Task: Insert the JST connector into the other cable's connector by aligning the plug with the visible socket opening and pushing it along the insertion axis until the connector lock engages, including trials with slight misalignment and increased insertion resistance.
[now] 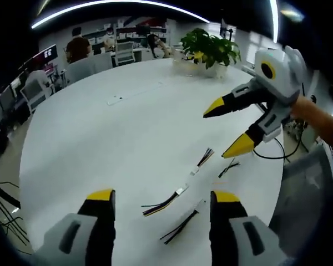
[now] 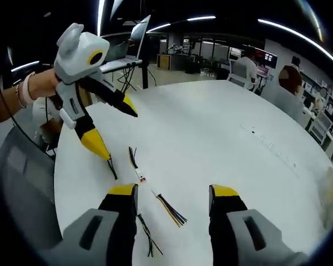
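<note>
Cables (image 1: pixel 175 200) loose on table (image 1: pixel 100 144); left tongs (image 1: pixel 162 195), right tongs (image 2: pixel 173 191) agape, empty.

Smooth, faintly glossy white table (image 1: pixel 127 138); matt grey plastic claw (image 1: pixel 162 199) with yellow tips.

1. The connectors (image 1: pixel 182 190) on the cables (image 2: pixel 167 208) are too small to tell plug from socket.
2. The right gripper's (image 2: pixel 172 191) near jaw hides part of a dark cable (image 2: pixel 147 239).
</note>
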Motion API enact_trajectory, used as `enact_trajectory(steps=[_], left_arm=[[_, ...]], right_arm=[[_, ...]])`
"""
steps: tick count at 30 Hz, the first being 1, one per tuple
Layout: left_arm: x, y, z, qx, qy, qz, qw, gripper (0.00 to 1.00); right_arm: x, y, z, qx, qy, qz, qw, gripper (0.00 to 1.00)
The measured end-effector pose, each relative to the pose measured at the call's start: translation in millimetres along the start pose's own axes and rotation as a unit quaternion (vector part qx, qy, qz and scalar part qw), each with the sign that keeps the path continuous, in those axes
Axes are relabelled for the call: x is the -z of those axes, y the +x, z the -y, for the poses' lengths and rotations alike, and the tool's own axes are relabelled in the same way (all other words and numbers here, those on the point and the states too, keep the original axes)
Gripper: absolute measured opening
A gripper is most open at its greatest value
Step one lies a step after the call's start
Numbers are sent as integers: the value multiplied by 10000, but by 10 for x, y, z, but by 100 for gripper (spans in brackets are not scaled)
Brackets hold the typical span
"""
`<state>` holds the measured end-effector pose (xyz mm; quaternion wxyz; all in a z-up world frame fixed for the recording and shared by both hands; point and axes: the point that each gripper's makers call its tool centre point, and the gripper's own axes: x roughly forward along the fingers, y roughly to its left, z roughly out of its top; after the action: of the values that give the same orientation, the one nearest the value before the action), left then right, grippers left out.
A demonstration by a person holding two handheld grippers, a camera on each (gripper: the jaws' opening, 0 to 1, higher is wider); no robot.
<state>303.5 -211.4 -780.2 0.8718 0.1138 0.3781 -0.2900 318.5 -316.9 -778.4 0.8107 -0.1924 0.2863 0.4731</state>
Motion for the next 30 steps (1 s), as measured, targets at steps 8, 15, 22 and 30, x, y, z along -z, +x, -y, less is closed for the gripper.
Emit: enact_trajectory(steps=[8, 15, 22, 30], left_arm=[[46, 61, 112, 183, 186, -52, 9996, 60], [102, 101, 136, 361, 127, -144, 9992, 53], [95, 131, 124, 389, 492, -80, 9980, 47], [141, 172, 161, 534, 827, -188, 9950, 41]], right_arm=[[69, 55, -54, -138, -140, -98, 9998, 45], [85, 77, -66, -241, -136, -104, 9996, 42], [108, 69, -14, -247, -267, -150, 9992, 37], [165, 72, 2, -341, -267, -215, 9988, 32]])
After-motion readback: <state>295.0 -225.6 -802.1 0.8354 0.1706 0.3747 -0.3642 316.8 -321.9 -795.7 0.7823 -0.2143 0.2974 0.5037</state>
